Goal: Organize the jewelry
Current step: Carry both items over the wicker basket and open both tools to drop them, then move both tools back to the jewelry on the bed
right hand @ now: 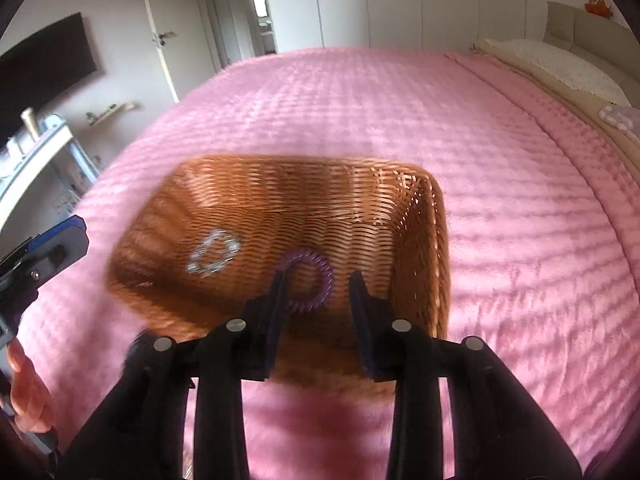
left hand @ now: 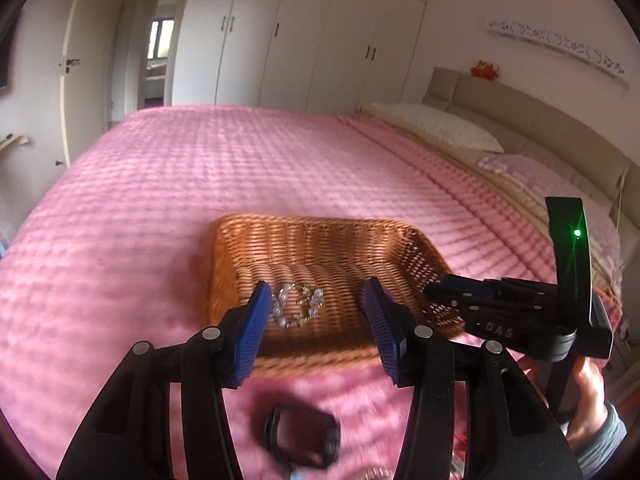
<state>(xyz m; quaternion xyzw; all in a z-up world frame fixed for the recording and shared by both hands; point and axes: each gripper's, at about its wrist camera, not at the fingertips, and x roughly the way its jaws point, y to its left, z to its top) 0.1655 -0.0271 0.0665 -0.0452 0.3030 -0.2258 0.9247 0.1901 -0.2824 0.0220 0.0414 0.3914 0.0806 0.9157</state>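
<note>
Wicker basket sits on the pink bed; you have two pieces inside it already. One crystal bracelet lies flat on the basket floor, toward its left side in the right wrist view. One purple coil ring, likely a hair tie or bracelet, is at your right tongs: their jaws stand apart with the ring touching the left pad, so it looks just let go or about to drop, not pinched. Your left tongs hang wide open over the basket's near edge, holding nothing.

Judged progress: partway, perhaps past the middle. Left to do: one dark ring-shaped piece, blurred, lies on the bed just short of the basket under your left tongs; something pale and beaded shows at the bottom edge, too cut off to identify.

Count: baskets 1; pieces in or at the basket 2; pieces seen outside 1, possibly 2
</note>
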